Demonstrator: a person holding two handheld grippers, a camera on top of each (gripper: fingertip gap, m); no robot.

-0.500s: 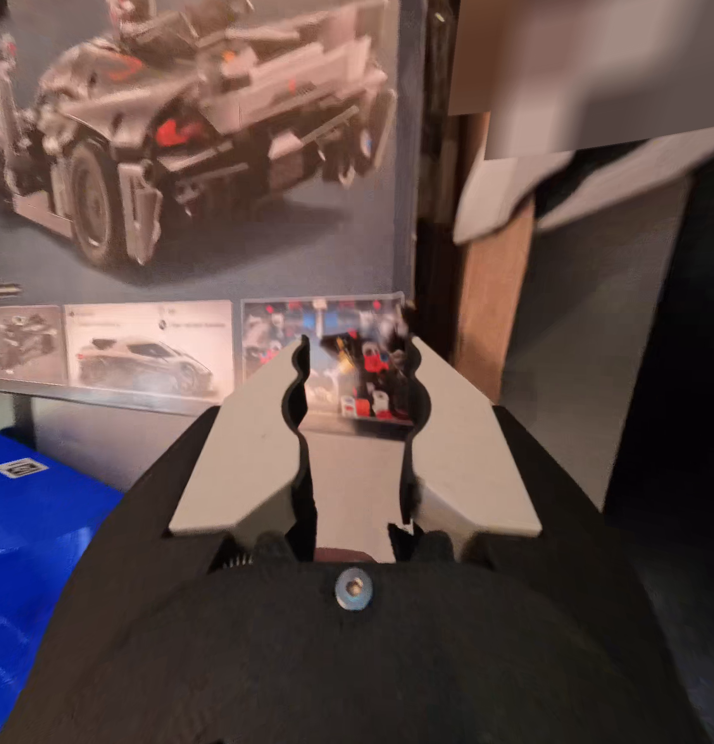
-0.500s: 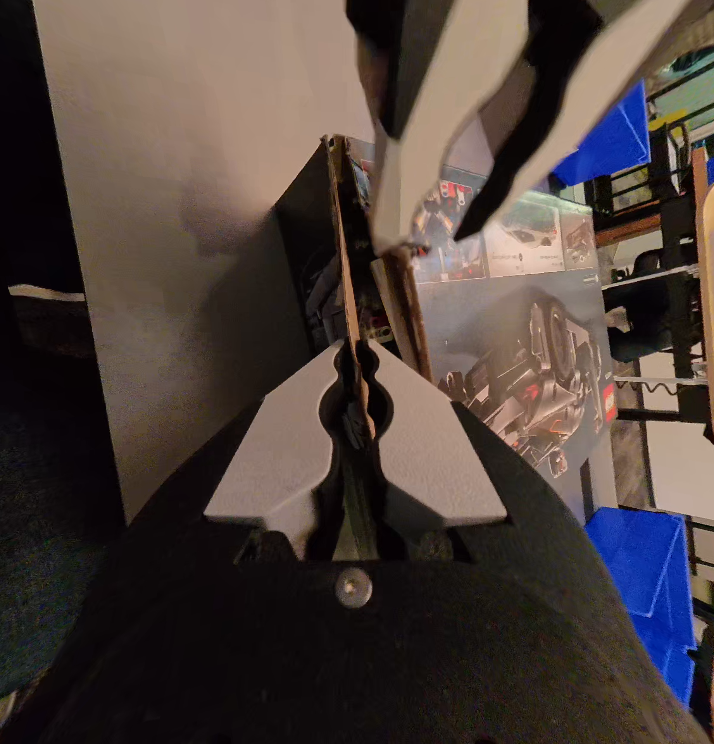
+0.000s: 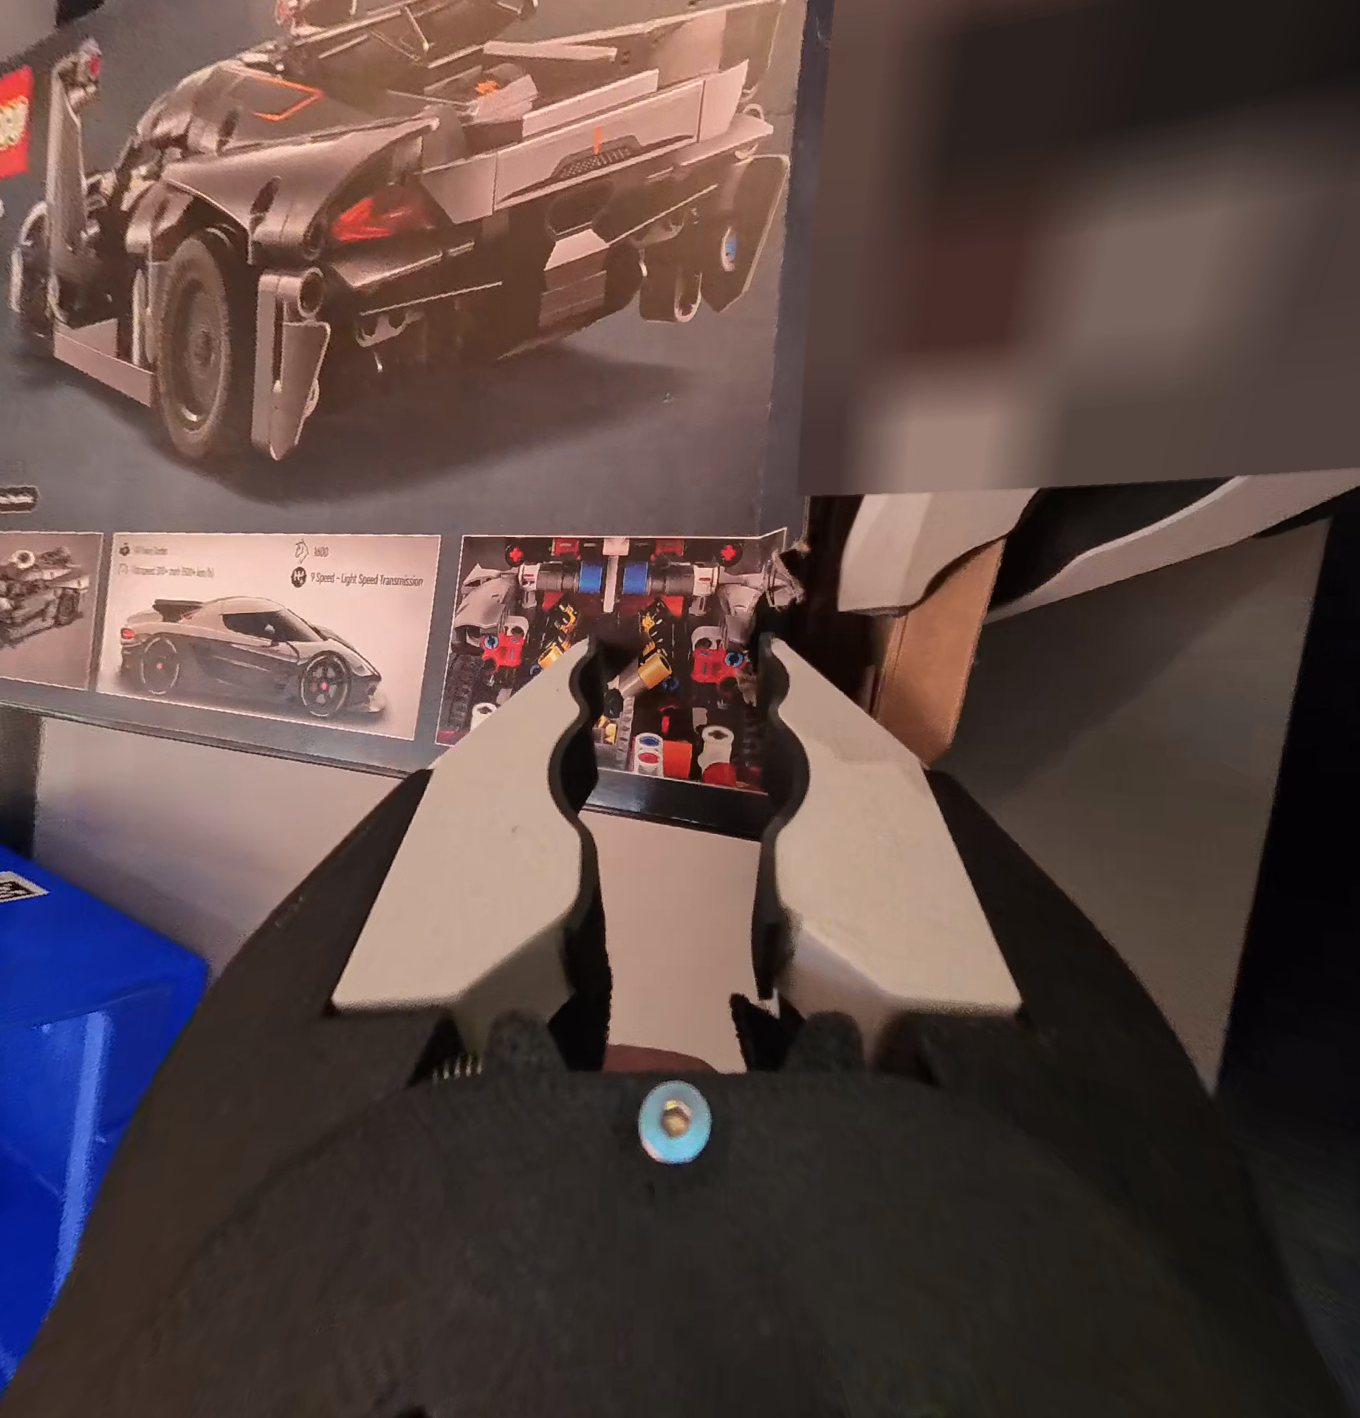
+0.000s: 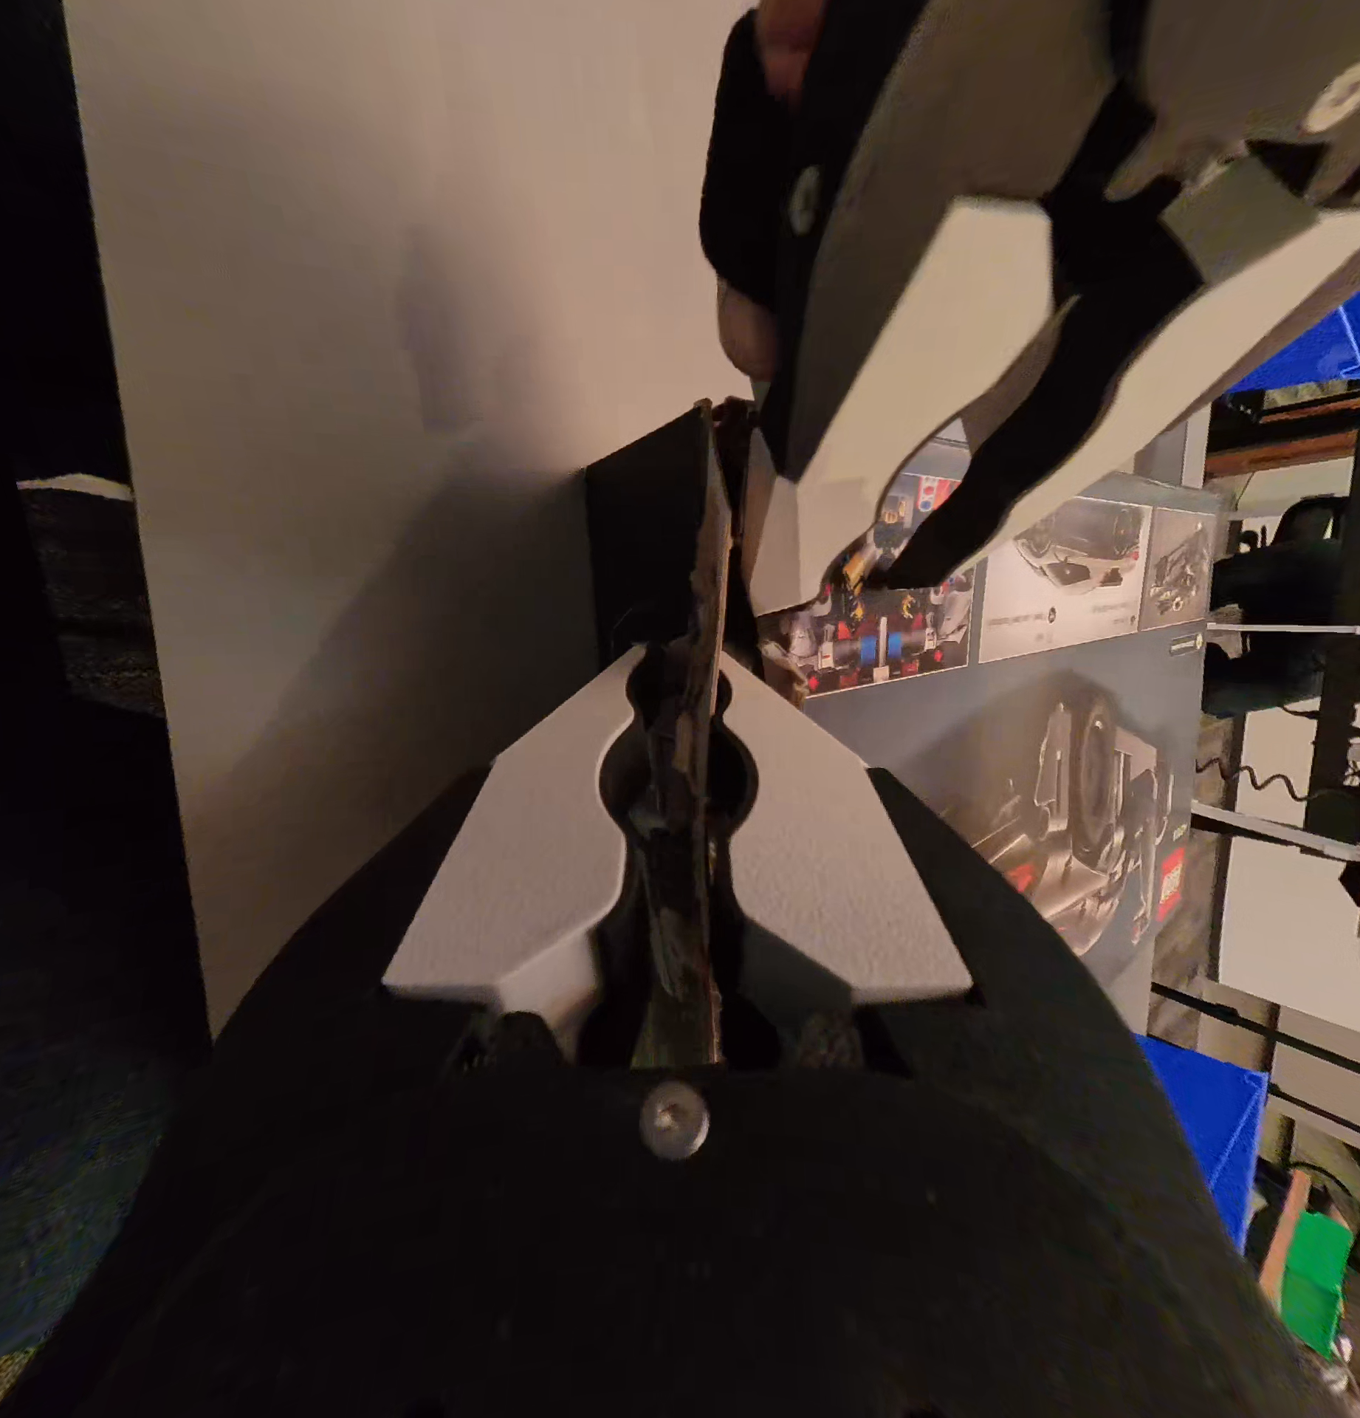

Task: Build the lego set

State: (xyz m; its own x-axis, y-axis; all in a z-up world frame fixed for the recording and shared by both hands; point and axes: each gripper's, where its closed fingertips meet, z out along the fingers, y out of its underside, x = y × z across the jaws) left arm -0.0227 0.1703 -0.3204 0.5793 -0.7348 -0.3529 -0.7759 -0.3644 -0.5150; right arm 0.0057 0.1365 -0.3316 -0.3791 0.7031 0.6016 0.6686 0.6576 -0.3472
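In the left wrist view, the left gripper (image 3: 677, 667) points straight at the printed face of the Lego box (image 3: 401, 322), its two pale fingers parted with a clear gap between them and nothing held; through that gap shows the box's lower corner panel of coloured parts. The box's right edge is torn at that corner, where a brown cardboard flap (image 3: 922, 667) shows beside it. A blue bin (image 3: 55, 1020) sits low at the left, on the pale surface (image 3: 224, 813) below the box. A smeared patch covers the upper right. In the right wrist view, the right gripper (image 4: 681, 675) is rolled so the scene appears sideways, and its fingers are closed tight on the ragged cardboard edge of the Lego box (image 4: 991, 767), the torn flap (image 4: 696, 767) running down between them. The left gripper (image 4: 884, 552) reaches in from the upper right, fingers spread, tips just over the box's parts panel; whether they touch it is unclear. A gloved hand (image 4: 754, 230) grips its black body. A pale board (image 4: 401, 345) stands behind the box, with dark shelving and blue bins (image 4: 1214, 1136) at the right.
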